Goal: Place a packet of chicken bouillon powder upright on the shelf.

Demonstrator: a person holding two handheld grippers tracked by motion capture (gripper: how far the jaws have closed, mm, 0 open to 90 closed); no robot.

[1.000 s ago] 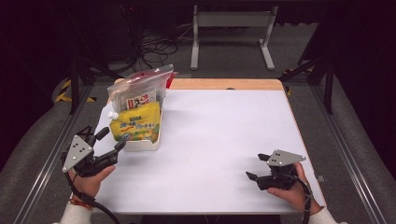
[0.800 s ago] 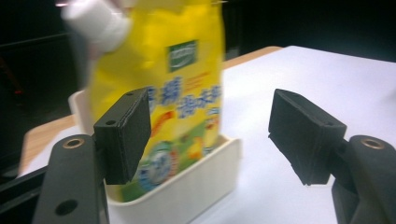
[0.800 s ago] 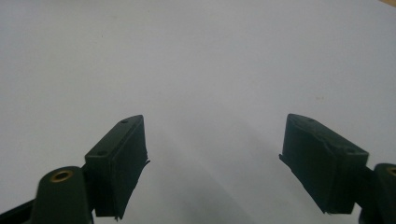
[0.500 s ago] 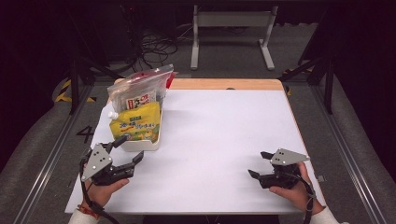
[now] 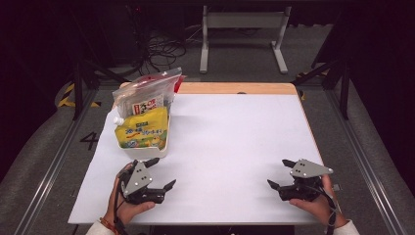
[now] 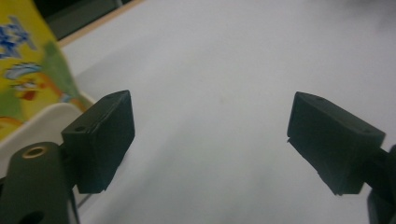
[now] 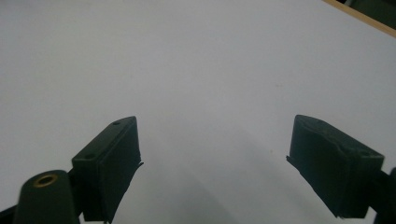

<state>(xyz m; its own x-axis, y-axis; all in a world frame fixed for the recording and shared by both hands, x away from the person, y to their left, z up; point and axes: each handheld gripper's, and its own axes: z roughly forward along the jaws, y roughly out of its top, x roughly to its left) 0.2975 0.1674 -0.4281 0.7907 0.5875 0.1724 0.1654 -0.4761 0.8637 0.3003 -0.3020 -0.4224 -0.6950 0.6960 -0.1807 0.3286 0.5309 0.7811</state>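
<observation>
White table (image 5: pixel 235 142) in the high view carries a tub (image 5: pixel 147 149) of pouches at its left, with the left gripper (image 5: pixel 159 174) just in front of it and the right gripper (image 5: pixel 280 174) well apart, while each gripper view shows empty, wide-spread jaws, the left beside a yellow pouch (image 6: pixel 23 70).

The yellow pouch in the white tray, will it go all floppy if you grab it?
Probably. The yellow pouch looks like soft film that bulges, so it may sag and feel slippery. It leans in the white tray, so a push could tip it.
</observation>
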